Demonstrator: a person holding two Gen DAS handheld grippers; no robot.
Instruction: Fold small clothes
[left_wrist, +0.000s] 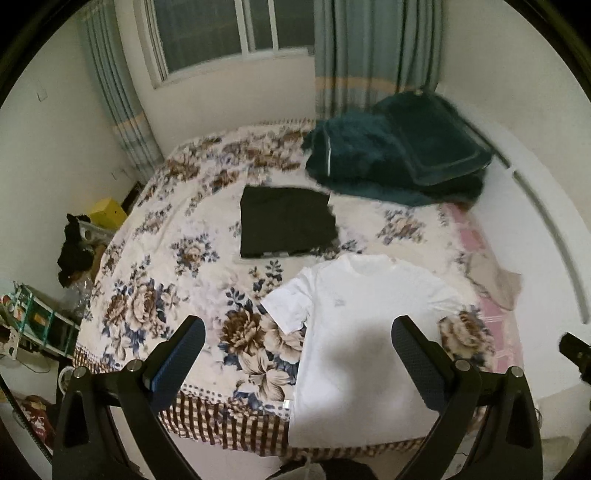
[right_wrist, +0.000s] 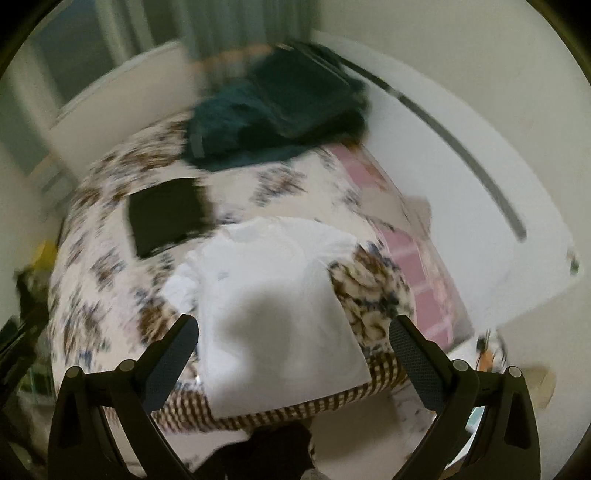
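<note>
A white T-shirt (left_wrist: 354, 332) lies spread on the floral bedspread (left_wrist: 166, 295), its hem at the bed's near edge and its left sleeve out flat. It also shows, blurred, in the right wrist view (right_wrist: 273, 302). A folded black garment (left_wrist: 286, 225) lies farther back on the bed, and shows in the right wrist view (right_wrist: 166, 218). My left gripper (left_wrist: 299, 332) is open and empty above the shirt's lower left part. My right gripper (right_wrist: 295, 332) is open and empty above the shirt's lower part.
A dark teal blanket and pillow (left_wrist: 399, 158) are heaped at the back right of the bed. A white headboard (left_wrist: 535, 240) runs along the right. Shelves and clutter (left_wrist: 44, 325) stand at the left. A window and curtains (left_wrist: 229, 33) are behind.
</note>
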